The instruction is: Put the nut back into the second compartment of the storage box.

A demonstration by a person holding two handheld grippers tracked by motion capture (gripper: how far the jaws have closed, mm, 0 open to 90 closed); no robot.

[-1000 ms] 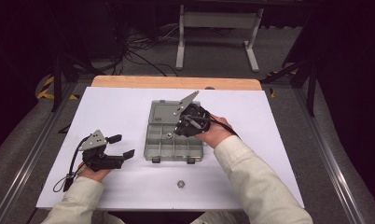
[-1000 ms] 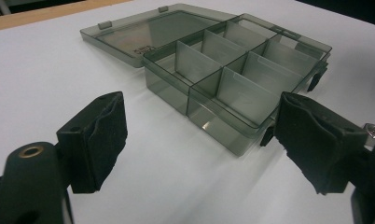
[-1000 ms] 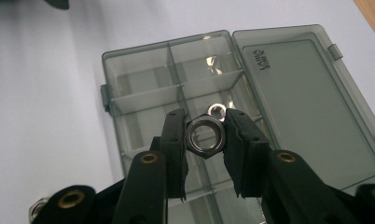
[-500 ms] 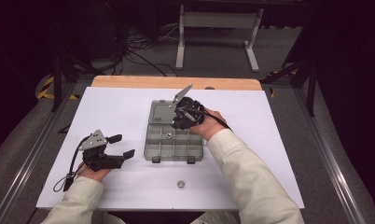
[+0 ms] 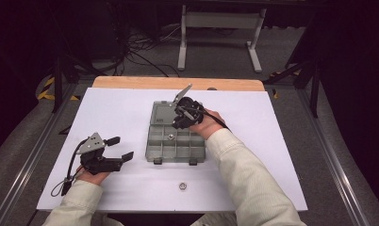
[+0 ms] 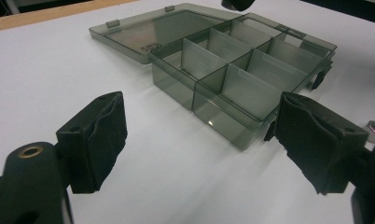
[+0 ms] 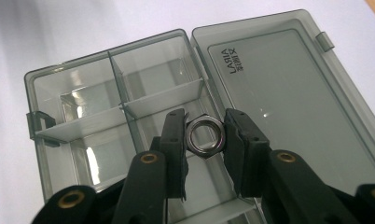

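- The right gripper (image 7: 204, 135) has its jaws pressed on the two sides of a hex nut (image 7: 204, 136), which sits between the pads with its bore facing the camera.
- The left gripper (image 5: 120, 148) rests on the white table (image 5: 282, 141) with its jaws spread wide and nothing between them.
- Beneath the right jaws lies the open organizer box (image 7: 129, 140), a smoky clear case with divided compartments; its lid (image 7: 288, 93) lies flat just past the right-hand jaw, hinged back on the table.
- In the right gripper view the nut hangs over the compartments beside the hinge line. Which cell is directly below it is hard to tell from this angle, probably one of the middle ones.
- Ahead of the left jaws the same box stands a little apart, with its near corner closest to the right-hand jaw; a second nut (image 5: 182, 186) lies loose on the table near the person's edge.
- Judged step: carrying the gripped nut to a compartment, not yet releasing it.
- The next move calls for centring the nut over one cell, clear of the thin dividers, lowering it until it is inside the walls, then opening the jaws so it does not bounce out.
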